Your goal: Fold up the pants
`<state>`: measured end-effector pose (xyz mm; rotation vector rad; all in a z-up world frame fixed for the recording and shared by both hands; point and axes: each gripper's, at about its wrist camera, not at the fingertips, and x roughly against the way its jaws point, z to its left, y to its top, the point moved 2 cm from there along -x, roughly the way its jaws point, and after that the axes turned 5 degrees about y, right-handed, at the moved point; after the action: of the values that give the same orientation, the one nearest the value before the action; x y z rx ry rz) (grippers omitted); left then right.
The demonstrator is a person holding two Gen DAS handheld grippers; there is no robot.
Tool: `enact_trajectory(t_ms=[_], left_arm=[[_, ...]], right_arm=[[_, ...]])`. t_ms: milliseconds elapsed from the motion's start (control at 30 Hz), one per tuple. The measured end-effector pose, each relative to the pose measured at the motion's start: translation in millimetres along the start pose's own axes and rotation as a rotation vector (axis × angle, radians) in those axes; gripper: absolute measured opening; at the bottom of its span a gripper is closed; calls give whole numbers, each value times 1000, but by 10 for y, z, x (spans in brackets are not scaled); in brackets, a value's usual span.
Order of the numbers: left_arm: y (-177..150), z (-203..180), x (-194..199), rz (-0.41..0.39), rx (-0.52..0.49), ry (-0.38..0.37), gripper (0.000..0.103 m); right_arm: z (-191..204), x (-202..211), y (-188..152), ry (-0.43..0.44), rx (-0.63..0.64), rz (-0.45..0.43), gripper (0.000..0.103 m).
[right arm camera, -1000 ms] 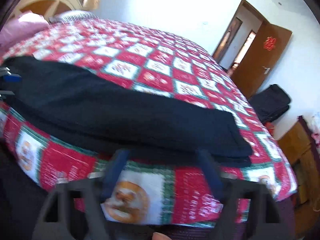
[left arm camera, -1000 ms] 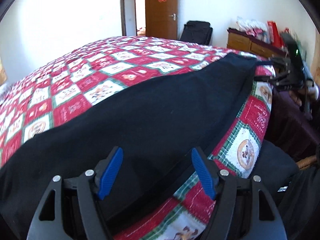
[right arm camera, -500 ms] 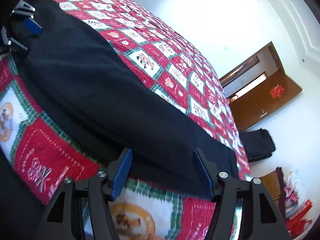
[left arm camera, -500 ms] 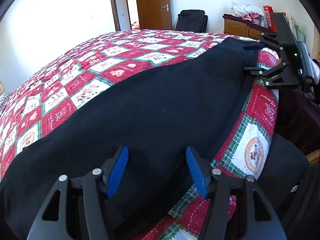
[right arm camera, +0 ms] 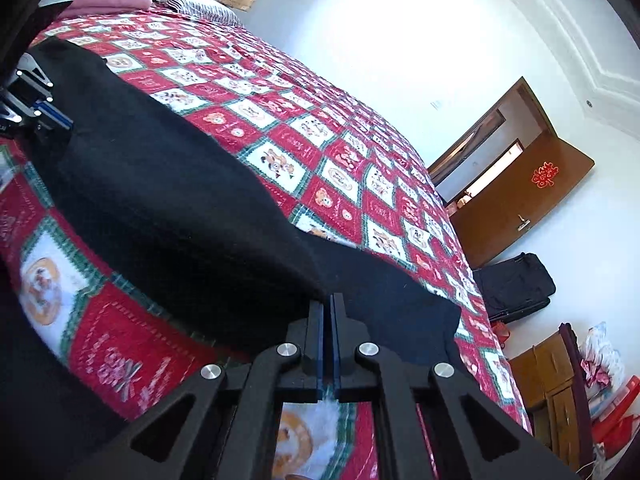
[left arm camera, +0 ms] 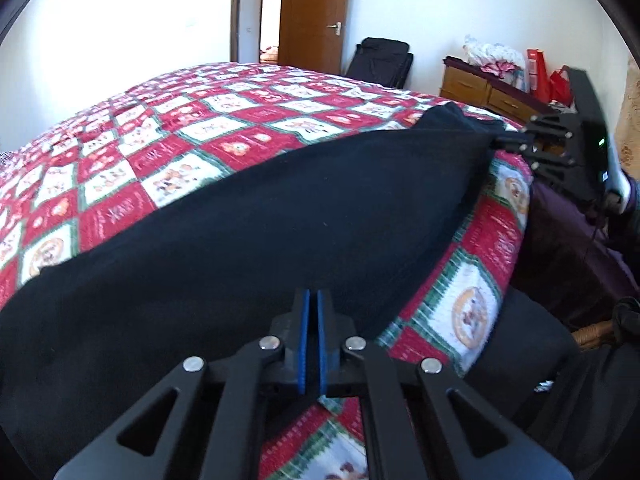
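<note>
While both blue-padded grippers, left gripper and right gripper, pinch the long black fabric pants at lower centre, the near edge is ready to lift off the red patchwork quilt.

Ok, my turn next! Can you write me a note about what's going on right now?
Left gripper: jaws shut on the near edge of the black pants.
Right gripper: jaws shut on the same edge, further along.
The pants lie stretched along the near side of the bed, on the red patchwork quilt.
Done: both ends pinched.
Left: probably lift that edge, fold it over, then fold shorter.
</note>
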<state>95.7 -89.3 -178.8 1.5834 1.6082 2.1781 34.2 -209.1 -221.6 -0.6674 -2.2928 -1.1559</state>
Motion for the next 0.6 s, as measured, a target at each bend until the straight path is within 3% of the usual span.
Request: enact_trajectory(t_ms=[200, 400, 433, 467, 533, 600], left_arm=[[-63, 61, -80, 24, 11, 9, 4], [-72, -46, -38, 19, -38, 17, 4], [-73, -87, -34, 12, -54, 33, 9], [-76, -105, -36, 10, -64, 39, 12], [-63, -157, -47, 4, -86, 46, 30], [-40, -210, -66, -12, -111, 71, 42]], right_arm=[[94, -312, -170, 26, -17, 63, 2], [43, -251, -192, 89, -48, 65, 7], [-22, -208, -216, 108, -82, 61, 16], [-69, -184, -232, 117, -107, 61, 36], [-266, -97, -287, 140, -202, 47, 55], [-543, -28, -359, 150, -324, 28, 55]])
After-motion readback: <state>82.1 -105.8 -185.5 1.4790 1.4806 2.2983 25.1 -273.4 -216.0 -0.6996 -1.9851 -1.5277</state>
